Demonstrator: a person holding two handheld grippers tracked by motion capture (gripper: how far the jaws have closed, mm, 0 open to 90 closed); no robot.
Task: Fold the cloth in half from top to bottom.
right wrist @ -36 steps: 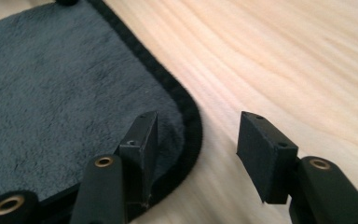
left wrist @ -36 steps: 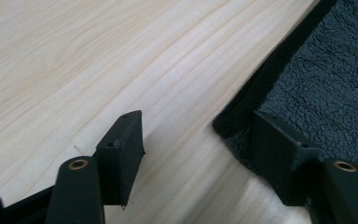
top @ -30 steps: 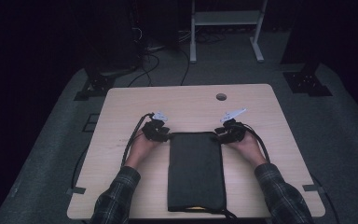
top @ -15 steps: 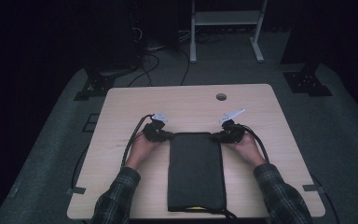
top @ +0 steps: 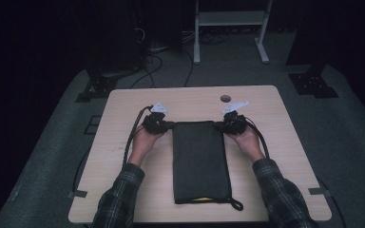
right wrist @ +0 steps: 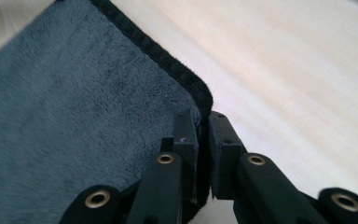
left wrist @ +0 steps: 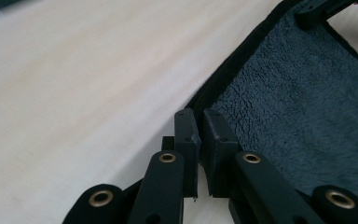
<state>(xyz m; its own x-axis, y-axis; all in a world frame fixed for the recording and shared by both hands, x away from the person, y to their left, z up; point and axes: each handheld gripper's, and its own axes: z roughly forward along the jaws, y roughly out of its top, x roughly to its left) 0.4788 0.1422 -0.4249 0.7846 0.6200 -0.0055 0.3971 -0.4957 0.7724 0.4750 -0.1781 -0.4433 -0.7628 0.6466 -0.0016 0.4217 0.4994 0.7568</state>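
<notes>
1. A pale wooden table (top: 123, 156) with rounded corners carries everything; it stands on grey carpet (top: 43, 156).
2. A round hole (top: 225, 98) sits in the tabletop near the far edge, right of centre.
3. A dark folded towel (top: 199, 161) lies flat along the table's middle, its long side running from near to far.
4. A black cord loop (top: 236, 204) rests on the wood at the towel's near right corner.
5. A strip of tape (top: 77, 194) sits on the near left edge, another (top: 316, 191) on the near right edge.

Dark charcoal-grey towel (top: 199, 159) with a black stitched border, a sliver of yellow peeking at its near end. Pale wood-grain table (top: 123, 190), black grippers with brass-coloured rivets, plaid sleeves (top: 119, 199).
</notes>
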